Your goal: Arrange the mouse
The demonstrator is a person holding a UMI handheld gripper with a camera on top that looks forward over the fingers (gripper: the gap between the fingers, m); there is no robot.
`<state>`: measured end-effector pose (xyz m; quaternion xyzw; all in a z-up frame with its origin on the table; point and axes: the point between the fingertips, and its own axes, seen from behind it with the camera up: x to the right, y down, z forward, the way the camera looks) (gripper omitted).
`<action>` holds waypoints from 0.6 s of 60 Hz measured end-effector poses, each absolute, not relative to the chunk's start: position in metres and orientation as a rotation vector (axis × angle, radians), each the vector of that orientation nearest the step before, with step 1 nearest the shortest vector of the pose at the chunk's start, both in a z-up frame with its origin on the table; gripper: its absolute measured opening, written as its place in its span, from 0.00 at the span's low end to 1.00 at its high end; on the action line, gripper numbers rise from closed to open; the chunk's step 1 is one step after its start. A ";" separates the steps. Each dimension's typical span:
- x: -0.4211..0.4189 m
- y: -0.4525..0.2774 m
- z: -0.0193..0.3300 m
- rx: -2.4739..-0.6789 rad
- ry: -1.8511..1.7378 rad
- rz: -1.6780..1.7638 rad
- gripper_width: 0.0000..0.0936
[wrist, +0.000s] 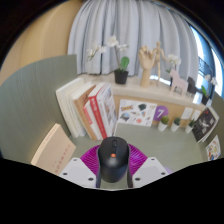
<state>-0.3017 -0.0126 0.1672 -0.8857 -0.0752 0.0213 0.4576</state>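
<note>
A black computer mouse (112, 160) with an orange dot on its wheel sits between my two fingers, its nose pointing away from me. The magenta pads (89, 158) press against both of its sides. My gripper (112, 165) is shut on the mouse and holds it above the grey-green table (40, 110). The rear of the mouse hangs down between the white finger bases and is partly hidden.
Beyond the fingers, leaning books (88, 110) stand on the table. A light wooden shelf (160, 98) carries a potted white orchid (121, 70), a wooden hand model (150, 62) and small figures. A book (52, 150) lies left of the fingers. Curtains hang behind.
</note>
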 end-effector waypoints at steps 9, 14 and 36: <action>-0.208 -0.017 0.235 -2.022 -0.175 -0.028 0.38; -0.157 -0.023 0.224 -2.042 -0.136 -0.037 0.38; -0.088 -0.065 0.031 -2.380 -0.102 -0.002 0.38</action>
